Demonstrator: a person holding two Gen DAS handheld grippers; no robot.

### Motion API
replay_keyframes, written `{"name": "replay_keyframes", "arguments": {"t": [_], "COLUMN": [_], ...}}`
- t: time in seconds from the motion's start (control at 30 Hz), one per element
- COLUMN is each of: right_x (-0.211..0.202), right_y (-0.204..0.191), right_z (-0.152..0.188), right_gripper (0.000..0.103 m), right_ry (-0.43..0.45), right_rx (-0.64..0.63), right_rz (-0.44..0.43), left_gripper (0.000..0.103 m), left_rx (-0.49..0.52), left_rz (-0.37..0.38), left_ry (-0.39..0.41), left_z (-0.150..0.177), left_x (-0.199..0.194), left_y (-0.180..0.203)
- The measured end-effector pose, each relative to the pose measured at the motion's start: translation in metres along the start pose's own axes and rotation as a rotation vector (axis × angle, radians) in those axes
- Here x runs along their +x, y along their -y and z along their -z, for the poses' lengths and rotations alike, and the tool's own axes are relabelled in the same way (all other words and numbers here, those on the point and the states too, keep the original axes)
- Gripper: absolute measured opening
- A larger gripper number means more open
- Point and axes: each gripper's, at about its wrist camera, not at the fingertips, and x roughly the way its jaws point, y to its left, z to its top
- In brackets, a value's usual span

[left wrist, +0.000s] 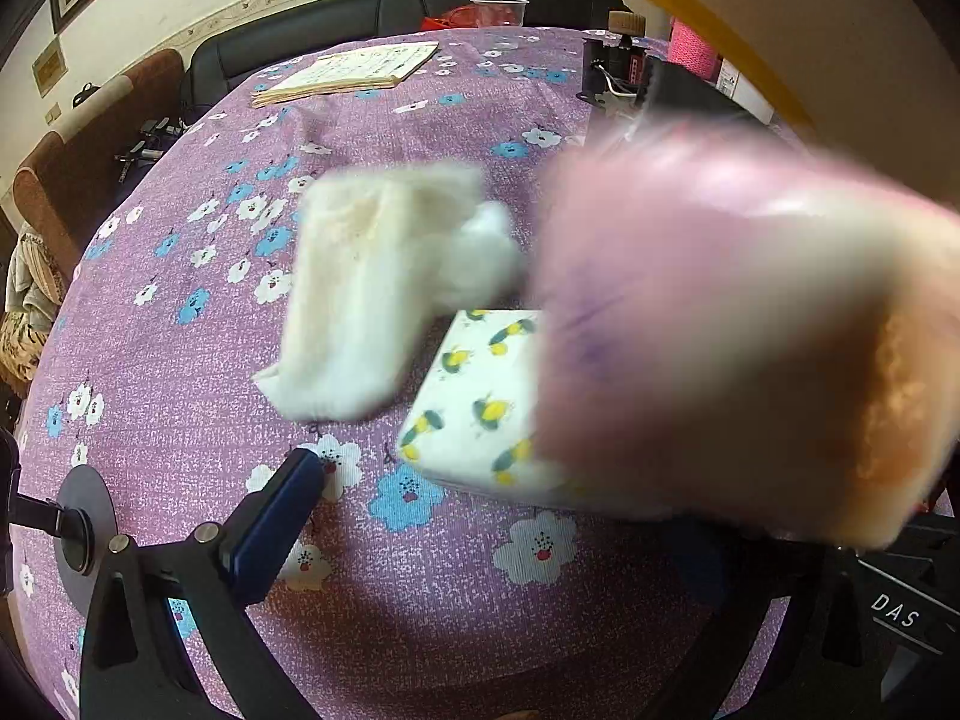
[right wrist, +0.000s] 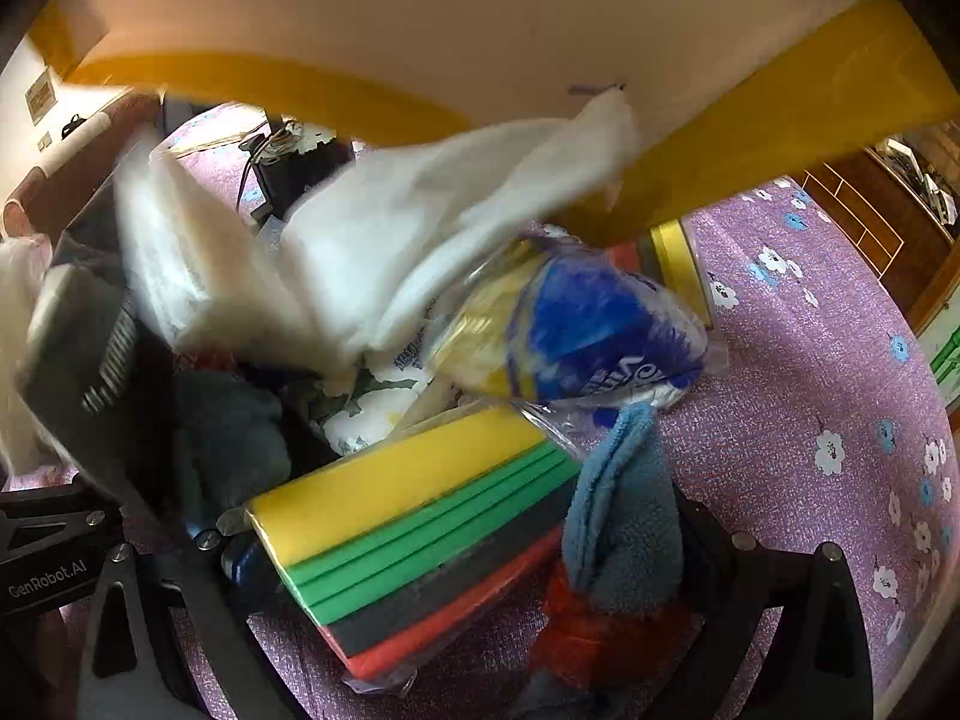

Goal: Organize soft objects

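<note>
While the pink pack (left wrist: 738, 324) fills the right half of the left wrist view, blurred and close to the lens, the left gripper (left wrist: 510, 516) reaches forward over the table (left wrist: 180, 360); only its left finger (left wrist: 282, 516) shows, so whether it clasps the pack cannot be told. Beyond the pack lie a lemon-print pack (left wrist: 474, 402) and a white sock (left wrist: 372, 282), blurred, touching it. Farther off rests a notebook (left wrist: 354, 72). In the right wrist view, the right gripper (right wrist: 480, 564) is clenched on a striped foam pack (right wrist: 420, 534) and a blue cloth (right wrist: 624, 516), level above the table. Ahead lie white wadding (right wrist: 372, 228) and a blue-yellow bag (right wrist: 576, 324).
</note>
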Motion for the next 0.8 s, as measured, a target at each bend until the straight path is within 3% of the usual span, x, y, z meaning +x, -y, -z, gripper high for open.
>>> {"name": "replay_keyframes", "arguments": {"t": [0.8], "right_x": [-0.0019], "right_y": [-0.0009], "right_z": [0.0002], "right_gripper": [0.102], "right_ry": [0.000], "right_rx": [0.000], "right_rz": [0.000], "left_gripper": [0.103], "left_rx": [0.000], "left_rz": [0.000], "left_ry": [0.000], "left_z": [0.0000], "left_x": [0.0001], "left_y": [-0.0001]}}
